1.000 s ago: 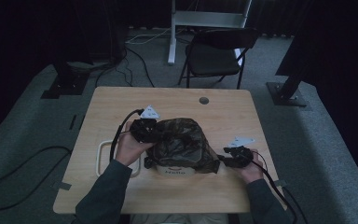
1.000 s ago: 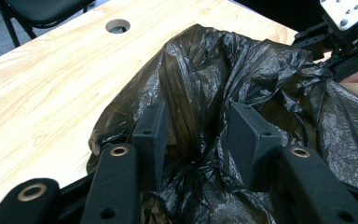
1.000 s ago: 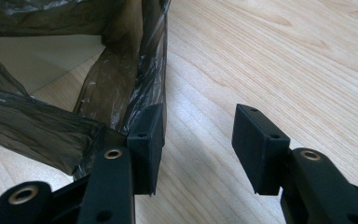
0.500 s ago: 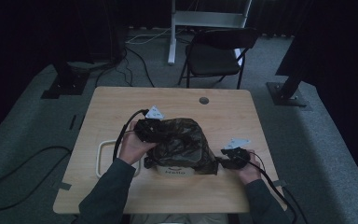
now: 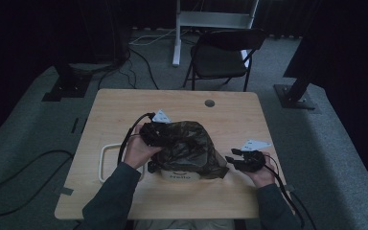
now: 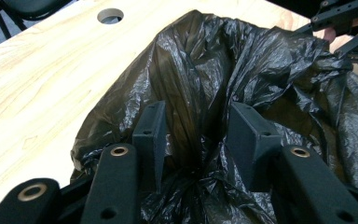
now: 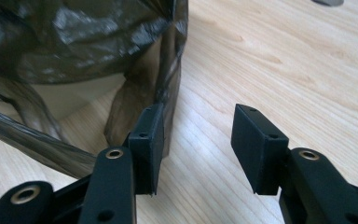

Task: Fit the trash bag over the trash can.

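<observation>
Right gripper view — bag (image 7: 74, 42) hem beside right gripper (image 7: 198, 149) | bare table (image 7: 284, 60) rightward

Bin bag (image 5: 187, 146) draped over tub (image 5: 179, 175) mid-worktop (image 5: 124, 108); left tool (image 5: 153, 134) on it, right tool (image 5: 237, 161) just beside.
</observation>
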